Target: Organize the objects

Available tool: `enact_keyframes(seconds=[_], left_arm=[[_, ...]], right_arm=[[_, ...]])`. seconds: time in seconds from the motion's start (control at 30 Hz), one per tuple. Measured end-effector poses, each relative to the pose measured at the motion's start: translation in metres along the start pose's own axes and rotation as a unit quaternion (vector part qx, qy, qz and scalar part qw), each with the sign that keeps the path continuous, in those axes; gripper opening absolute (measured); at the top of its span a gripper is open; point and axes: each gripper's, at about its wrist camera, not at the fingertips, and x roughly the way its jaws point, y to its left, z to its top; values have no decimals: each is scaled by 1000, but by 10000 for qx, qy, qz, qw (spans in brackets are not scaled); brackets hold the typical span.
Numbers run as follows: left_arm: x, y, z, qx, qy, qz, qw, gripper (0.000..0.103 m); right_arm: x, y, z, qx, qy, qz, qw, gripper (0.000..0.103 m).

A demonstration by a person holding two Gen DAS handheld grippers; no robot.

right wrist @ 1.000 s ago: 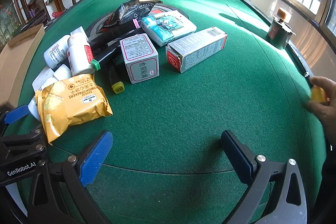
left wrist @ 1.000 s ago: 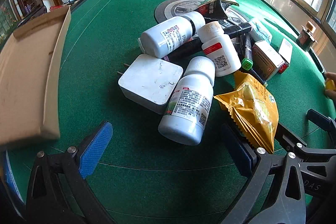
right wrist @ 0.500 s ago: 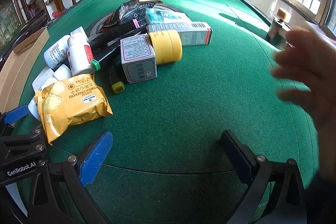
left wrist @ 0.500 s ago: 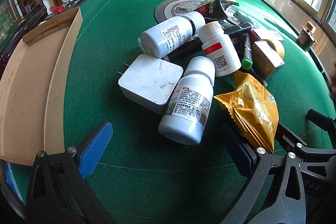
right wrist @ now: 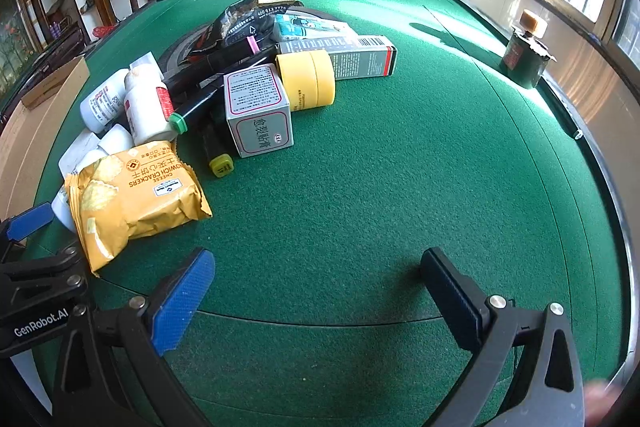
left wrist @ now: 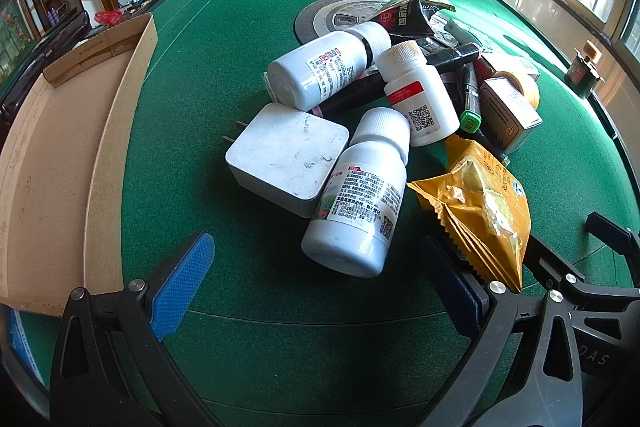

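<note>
- The pile of things to sort lies on the green felt counter [right wrist: 380,187], at about 12 to 1 o'clock ahead of the left hand-held gripper [left wrist: 320,275] and at about 10 to 11 o'clock from the right hand-held gripper [right wrist: 316,287].
- Nearest the left hand-held gripper is a white bottle [left wrist: 360,203] on its side, base towards the camera, between the two fingers' line of sight but not touching either pad.
- A white plug adapter [left wrist: 286,157] lies touching that bottle at its 9 o'clock, prongs pointing away to the left.
- A yellow cracker packet [left wrist: 480,207] lies at the bottle's 3 o'clock, its corner just beside the left tool's right-hand finger.
- Two more white bottles [left wrist: 328,67] lie further back on dark markers, with a small box [right wrist: 258,109], a yellow tape roll [right wrist: 308,79] and a long carton [right wrist: 344,57] behind.
- A cardboard tray [left wrist: 56,163] sits at 9 o'clock of the left tool.
- Left hand-held gripper: fingers spread wide, holding nothing, low over the felt.
- Right hand-held gripper: fingers spread wide over bare felt, empty, level with the left one beside it.
</note>
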Motion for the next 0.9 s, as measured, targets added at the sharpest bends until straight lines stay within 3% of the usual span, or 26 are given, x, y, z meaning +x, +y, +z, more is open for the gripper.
enact_keyframes(seconds=[0.63, 0.9], left_arm=[[2, 0, 2, -251, -1, 159, 9996, 103], [3, 0, 3, -130, 0, 99, 9999, 103]], right_arm=[[-1, 0, 1, 4, 0, 2, 10000, 103], [-13, -8, -1, -53, -231, 274, 9993, 102]])
